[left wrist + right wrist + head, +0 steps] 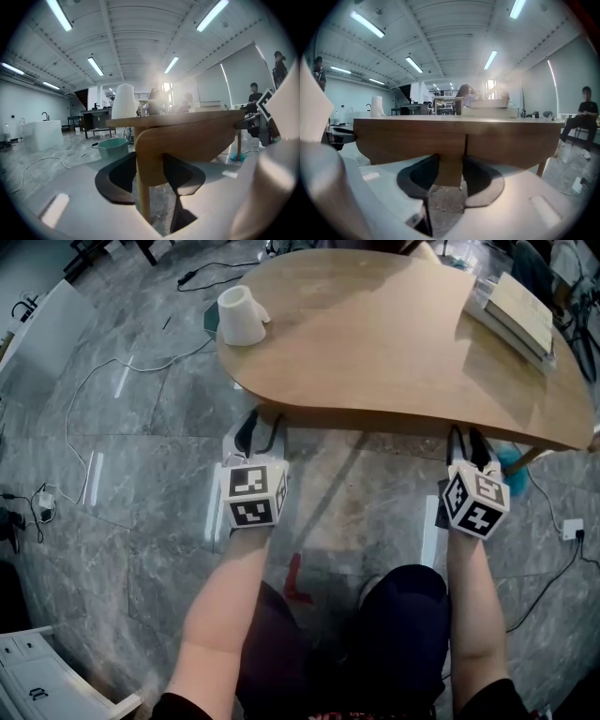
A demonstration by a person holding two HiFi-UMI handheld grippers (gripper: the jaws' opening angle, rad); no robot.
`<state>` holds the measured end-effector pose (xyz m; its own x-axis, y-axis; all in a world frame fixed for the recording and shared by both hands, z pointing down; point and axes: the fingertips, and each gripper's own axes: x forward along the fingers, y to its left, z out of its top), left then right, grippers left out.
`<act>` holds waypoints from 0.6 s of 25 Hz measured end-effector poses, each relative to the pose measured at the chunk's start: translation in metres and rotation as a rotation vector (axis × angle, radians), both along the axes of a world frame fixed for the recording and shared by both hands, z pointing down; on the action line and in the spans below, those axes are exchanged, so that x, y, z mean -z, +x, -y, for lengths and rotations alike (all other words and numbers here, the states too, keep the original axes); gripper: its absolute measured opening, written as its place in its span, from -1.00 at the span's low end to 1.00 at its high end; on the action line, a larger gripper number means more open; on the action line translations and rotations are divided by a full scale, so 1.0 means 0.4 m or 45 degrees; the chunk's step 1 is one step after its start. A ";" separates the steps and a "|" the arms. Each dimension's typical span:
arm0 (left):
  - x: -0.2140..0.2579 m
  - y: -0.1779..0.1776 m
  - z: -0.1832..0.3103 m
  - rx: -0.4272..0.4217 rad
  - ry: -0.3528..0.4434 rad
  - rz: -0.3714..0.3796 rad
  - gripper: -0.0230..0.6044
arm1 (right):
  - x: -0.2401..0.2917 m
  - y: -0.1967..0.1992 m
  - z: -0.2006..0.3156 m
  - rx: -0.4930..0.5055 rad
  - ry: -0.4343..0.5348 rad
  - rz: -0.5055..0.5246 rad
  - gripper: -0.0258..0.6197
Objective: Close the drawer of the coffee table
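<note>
At the far left a white cable is trailing over the stone floor, and a teal basin is sitting on the floor beyond the coffee table, well clear of the work. An upturned white cup is resting on the table's left end. Just below it the left gripper is pointing at the near edge with its jaws standing wide and gripping nothing; its own view is showing the rounded left end of a wooden front panel and a table leg between them. That panel, running crosswise under the top from one gripper to the other, is probably the drawer front, lying straight ahead of both hands. The right gripper is also facing it with jaws wide and empty, lined up with a vertical seam. The panels are looking level across that seam, so the drawer is likely sitting almost or fully home. Both hands are equally near, and nothing is blocking a straight push. A flat box is lying on the far right corner.
</note>
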<state>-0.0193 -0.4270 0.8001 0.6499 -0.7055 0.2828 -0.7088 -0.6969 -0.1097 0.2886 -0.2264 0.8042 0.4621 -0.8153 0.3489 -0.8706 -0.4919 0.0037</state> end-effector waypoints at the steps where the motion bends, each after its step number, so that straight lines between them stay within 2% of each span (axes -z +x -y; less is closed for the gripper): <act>1: 0.001 0.002 0.002 0.001 0.001 -0.001 -0.36 | 0.000 0.002 0.003 -0.007 0.001 0.001 -0.44; 15: 0.000 0.018 0.029 -0.003 0.002 -0.008 -0.36 | -0.001 0.019 0.034 -0.058 0.038 -0.005 -0.47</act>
<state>-0.0121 -0.4386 0.8002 0.6532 -0.7046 0.2773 -0.7080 -0.6982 -0.1063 0.2962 -0.2402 0.8047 0.5003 -0.8034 0.3230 -0.8474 -0.5309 -0.0080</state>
